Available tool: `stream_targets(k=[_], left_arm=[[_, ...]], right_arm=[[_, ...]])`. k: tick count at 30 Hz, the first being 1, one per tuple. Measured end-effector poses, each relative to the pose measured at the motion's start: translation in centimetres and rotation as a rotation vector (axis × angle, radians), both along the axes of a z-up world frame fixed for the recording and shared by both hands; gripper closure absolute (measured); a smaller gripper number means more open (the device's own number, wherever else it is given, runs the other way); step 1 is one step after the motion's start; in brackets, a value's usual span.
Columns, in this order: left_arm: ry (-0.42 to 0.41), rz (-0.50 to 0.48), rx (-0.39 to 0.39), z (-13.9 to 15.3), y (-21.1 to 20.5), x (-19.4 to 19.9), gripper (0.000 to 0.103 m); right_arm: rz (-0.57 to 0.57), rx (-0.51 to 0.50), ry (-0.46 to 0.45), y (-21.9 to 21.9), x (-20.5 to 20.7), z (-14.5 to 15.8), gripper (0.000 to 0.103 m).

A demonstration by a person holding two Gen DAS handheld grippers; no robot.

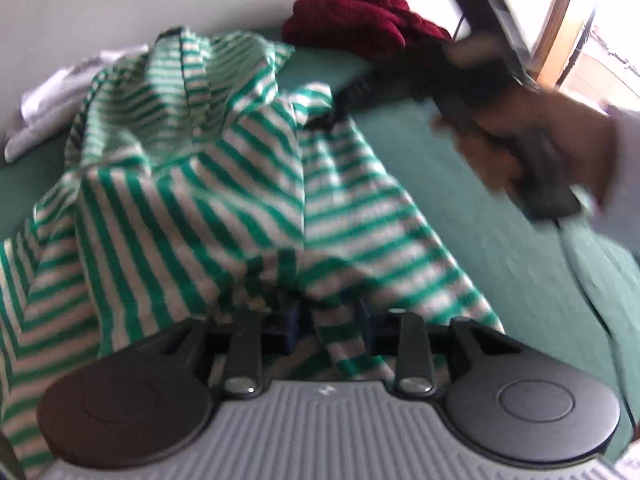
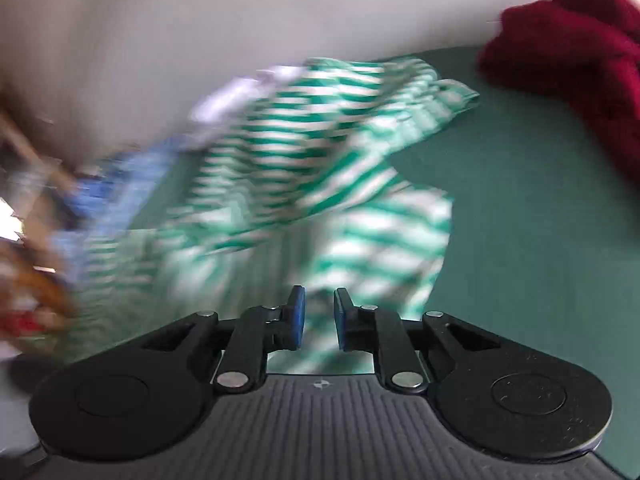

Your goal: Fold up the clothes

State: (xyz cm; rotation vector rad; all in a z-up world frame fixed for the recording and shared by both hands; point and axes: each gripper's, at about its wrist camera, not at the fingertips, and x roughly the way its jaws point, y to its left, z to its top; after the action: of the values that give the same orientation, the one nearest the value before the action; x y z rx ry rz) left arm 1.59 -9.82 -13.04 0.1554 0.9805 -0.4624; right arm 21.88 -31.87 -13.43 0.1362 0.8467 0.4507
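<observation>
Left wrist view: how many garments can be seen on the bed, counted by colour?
Green-and-white striped shirt: 1
Dark red garment: 1
White garment, partly hidden behind the shirt: 1
Total: 3

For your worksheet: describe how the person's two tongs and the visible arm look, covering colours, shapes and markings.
The left tongs and right tongs match: black linkage arms with silver pivot pins, blue pads, a round black disc on each side, and a ribbed grey body with a small central mark. In the left view, the hand comes from a white sleeve.
</observation>
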Motion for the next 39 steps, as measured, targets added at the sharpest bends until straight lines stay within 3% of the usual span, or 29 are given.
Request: stream_targets(k=[1, 2, 3, 6, 9, 11, 12, 13, 15, 17, 19, 21, 23, 25, 26, 27, 30, 33, 35, 37, 39], left_arm=[[0.004, 0.01, 0.01, 0.0, 0.2, -0.9, 0.053], [-0.005, 0.023, 0.022, 0.0, 0.4, -1.9, 0.049], [-0.012, 0.037, 0.033, -0.1, 0.7, -2.6, 0.044], [-0.004, 0.086, 0.003, 0.0, 1.3, -3.6, 0.044], [0.006, 0.133, -0.035, 0.3, 1.5, -4.8, 0.045], [0.009, 0.161, -0.055, 0.4, 1.3, -5.9, 0.045], [0.009, 0.176, -0.062, 0.5, 1.4, -6.6, 0.044], [0.003, 0.193, -0.056, 0.6, 1.6, -7.4, 0.043], [-0.019, 0.225, -0.023, 0.8, 2.3, -9.5, 0.037], [-0.028, 0.251, 0.005, 0.7, 3.6, -11.4, 0.029], [0.0, 0.271, -0.013, 0.3, 5.5, -13.0, 0.029], [0.018, 0.28, -0.035, 0.2, 7.2, -14.4, 0.029], [0.007, 0.267, -0.043, 0.3, 9.1, -15.7, 0.029], [0.005, 0.243, -0.053, 0.3, 11.1, -16.5, 0.022], [0.001, 0.233, -0.052, 0.2, 12.1, -16.7, 0.021], [-0.003, 0.223, -0.05, 0.2, 13.1, -16.9, 0.021], [-0.083, 0.217, -0.035, 1.0, 16.6, -16.5, 0.019], [-0.188, 0.321, -0.031, 2.0, 21.5, -14.0, 0.008], [-0.203, 0.421, -0.053, 1.9, 25.3, -11.3, 0.007], [-0.181, 0.487, -0.102, 1.2, 28.4, -8.5, 0.005], [-0.164, 0.518, -0.15, 0.3, 30.3, -6.0, 0.004]], right_arm=[[-0.035, -0.041, -0.033, 0.0, 0.5, 0.3, 0.103], [-0.052, -0.05, -0.052, 0.1, 0.8, 0.9, 0.091], [-0.036, -0.014, -0.063, 0.2, 1.0, 1.5, 0.089], [0.147, 0.124, -0.028, 3.4, 1.1, 2.7, 0.085], [0.363, 0.112, 0.005, 10.4, 1.2, 1.8, 0.087], [0.403, 0.079, 0.037, 14.5, 2.2, 0.1, 0.089], [0.385, 0.052, 0.019, 15.9, 2.7, -0.4, 0.098], [0.329, 0.013, -0.035, 16.7, 3.3, -0.4, 0.094], [0.217, -0.048, -0.128, 17.8, 4.3, -0.2, 0.103], [0.195, 0.029, -0.142, 17.4, 4.4, 0.8, 0.084], [0.323, 0.136, -0.091, 17.5, 3.5, 1.5, 0.085], [0.436, 0.051, -0.016, 19.3, 2.8, 0.8, 0.08], [0.397, -0.1, -0.066, 21.2, 2.2, 0.3, 0.082], [0.314, -0.216, -0.147, 23.7, 1.3, 1.4, 0.067], [0.273, -0.264, -0.186, 25.0, 0.9, 2.0, 0.068], [0.276, -0.255, -0.201, 26.3, 0.4, 2.8, 0.065], [0.435, -0.059, -0.078, 32.1, -0.4, 4.4, 0.054], [0.491, -0.06, -0.086, 39.5, -1.3, 4.0, 0.039], [0.5, -0.106, -0.108, 43.6, -1.8, 3.0, 0.037], [0.495, -0.199, -0.118, 46.7, -1.9, 1.6, 0.041], [0.482, -0.292, -0.141, 47.9, -2.2, 1.2, 0.093]])
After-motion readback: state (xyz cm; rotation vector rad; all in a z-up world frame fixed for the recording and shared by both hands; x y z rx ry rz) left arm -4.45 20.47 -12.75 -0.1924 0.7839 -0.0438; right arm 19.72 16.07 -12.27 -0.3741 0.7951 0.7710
